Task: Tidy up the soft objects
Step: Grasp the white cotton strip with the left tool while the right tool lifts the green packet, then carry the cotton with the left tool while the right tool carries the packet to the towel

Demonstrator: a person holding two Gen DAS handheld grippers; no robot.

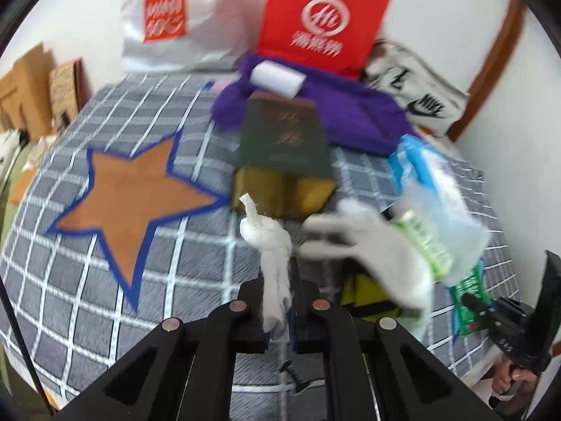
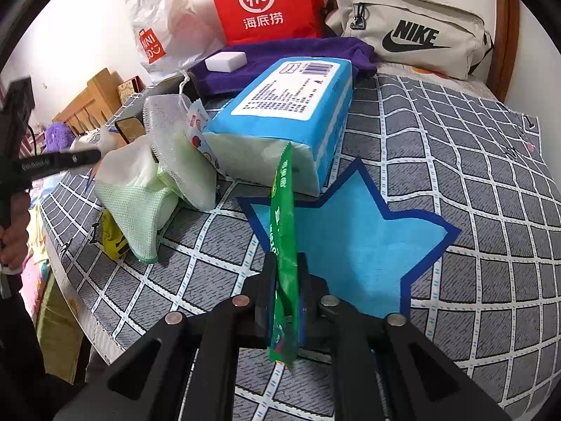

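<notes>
My left gripper (image 1: 278,273) is shut on a white knotted strip of cloth (image 1: 261,228), which sticks up between its fingers above the grey checked bedspread (image 1: 87,280). An orange star patch (image 1: 129,203) lies to its left. My right gripper (image 2: 285,263) is shut on a flat green packet (image 2: 282,217), held over a blue star patch (image 2: 350,242). A blue tissue pack (image 2: 291,112) lies just beyond the packet. Pale green cloths (image 2: 140,196) are heaped to its left. The left wrist view is blurred on its right side.
A dark green box (image 1: 284,140) sits ahead of the left gripper. Behind it lie a purple towel (image 1: 350,112) with a white block (image 1: 277,79) on it. A red bag (image 2: 266,3), a white plastic bag (image 2: 157,28) and a beige pouch (image 2: 413,31) line the wall. A yellow item (image 2: 110,236) peeks from under the cloths.
</notes>
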